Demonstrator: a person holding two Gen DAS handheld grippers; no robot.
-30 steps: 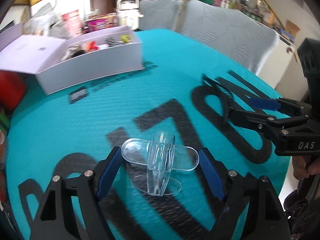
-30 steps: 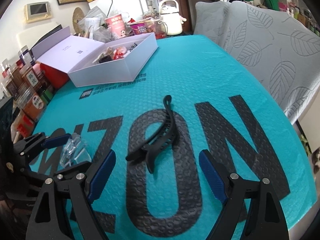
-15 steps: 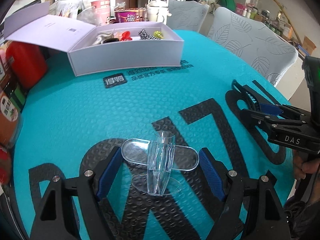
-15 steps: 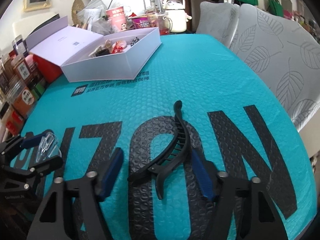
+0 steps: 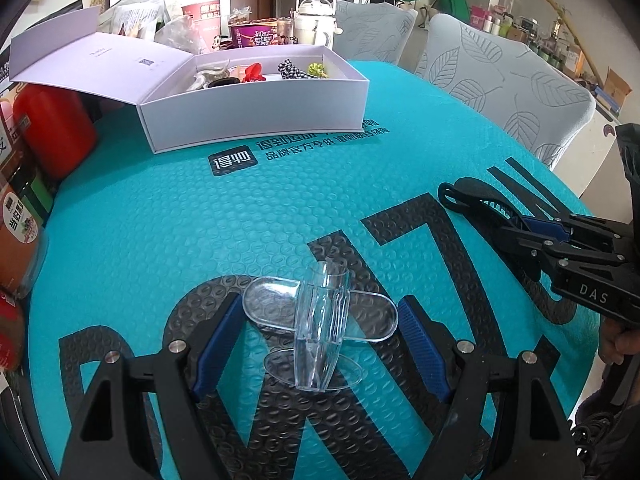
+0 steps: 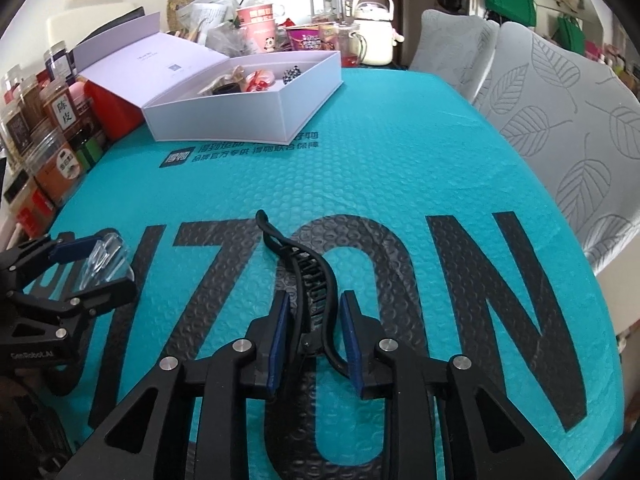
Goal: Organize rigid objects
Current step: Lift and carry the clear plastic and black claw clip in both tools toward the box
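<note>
Rigid objects to be organized at this stage are two hair clips lying on the teal bubble-textured mat (image 5: 200,240): a clear transparent plastic claw clip (image 5: 320,328) and a long black curved plastic hair clip (image 6: 308,276).

Progress: the open white cardboard box (image 5: 256,116) at the far side of the mat already contains several small items, among them a red piece and a black-and-white checked piece. Both clips remain outside the box, well apart from it, so transfer of these two objects is not yet done.

Left gripper (image 5: 320,344): jaws stand moderately open. The clear claw clip sits between the blue pads; the pads stand just beside its wide wings, and no pressing contact is visible. The clip rests on the mat.

Right gripper (image 6: 316,340): jaws have just been closing and now stand narrow, with the black clip between them. The blue pads bracket its rear end. The left pad appears to touch; a slight gap seems to remain at the right pad, so a firm grip is not confirmed. The clip lies on the mat.
</note>
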